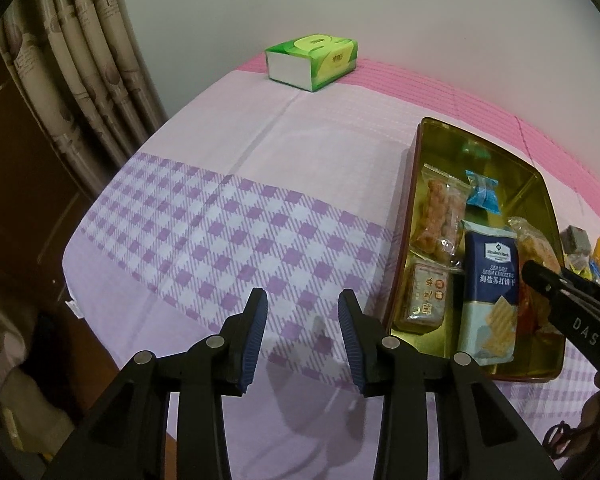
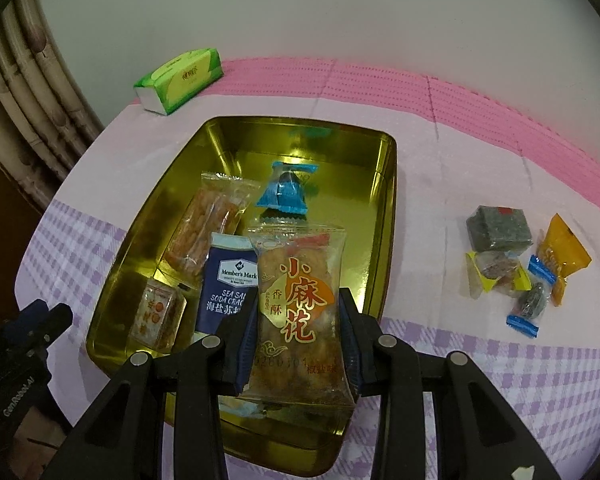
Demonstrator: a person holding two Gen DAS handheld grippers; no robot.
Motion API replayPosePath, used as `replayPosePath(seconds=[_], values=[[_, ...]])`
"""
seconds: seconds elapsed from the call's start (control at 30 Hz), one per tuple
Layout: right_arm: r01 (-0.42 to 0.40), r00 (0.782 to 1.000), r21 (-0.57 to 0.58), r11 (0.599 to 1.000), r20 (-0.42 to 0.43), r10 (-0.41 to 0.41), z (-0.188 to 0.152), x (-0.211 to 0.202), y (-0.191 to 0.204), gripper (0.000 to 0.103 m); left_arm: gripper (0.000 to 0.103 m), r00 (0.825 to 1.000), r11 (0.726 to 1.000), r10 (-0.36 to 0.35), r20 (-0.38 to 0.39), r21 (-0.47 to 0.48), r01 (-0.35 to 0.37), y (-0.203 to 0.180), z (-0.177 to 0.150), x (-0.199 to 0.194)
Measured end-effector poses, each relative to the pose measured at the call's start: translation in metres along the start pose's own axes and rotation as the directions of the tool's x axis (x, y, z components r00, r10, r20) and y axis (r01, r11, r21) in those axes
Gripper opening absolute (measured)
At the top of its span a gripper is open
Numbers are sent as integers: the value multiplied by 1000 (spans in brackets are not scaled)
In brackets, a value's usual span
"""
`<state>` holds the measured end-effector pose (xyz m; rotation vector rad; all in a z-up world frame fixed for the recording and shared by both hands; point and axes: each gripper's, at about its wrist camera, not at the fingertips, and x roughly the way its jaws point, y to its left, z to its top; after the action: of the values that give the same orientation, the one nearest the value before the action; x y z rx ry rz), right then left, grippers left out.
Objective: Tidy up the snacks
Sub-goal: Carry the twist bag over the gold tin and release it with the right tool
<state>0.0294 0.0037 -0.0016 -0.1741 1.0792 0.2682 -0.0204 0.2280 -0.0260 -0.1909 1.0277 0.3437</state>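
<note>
Left fingers (image 1: pixel 260 312) spread; right fingers (image 2: pixel 350 320) pinching one twist-snack packet (image 2: pixel 298 304); four packets in tin (image 2: pixel 384 216).

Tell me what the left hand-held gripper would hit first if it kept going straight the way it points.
Most likely the checked tablecloth. The left hand-held gripper is open with nothing between its fingers, and only bare cloth lies ahead of them. The gold tin sits off to its right, probably outside that line, though depth is hard to judge.
</note>
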Motion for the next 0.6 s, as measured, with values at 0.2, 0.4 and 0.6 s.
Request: replayPosePath(seconds=[0.2, 0.4, 0.6], values=[[-8, 1000, 5, 1000, -18, 8, -4, 5, 2, 35, 39, 1000, 1000, -2, -1, 8, 2, 0, -1, 0], [-22, 1000, 3, 1000, -21, 22, -5, 4, 2, 37, 39, 1000, 1000, -2, -2, 10, 2, 0, -2, 1], [-35, 999, -8, 999, -14, 34, -6, 2, 1, 42, 39, 1000, 1000, -1, -1, 10, 1, -1, -2, 0]])
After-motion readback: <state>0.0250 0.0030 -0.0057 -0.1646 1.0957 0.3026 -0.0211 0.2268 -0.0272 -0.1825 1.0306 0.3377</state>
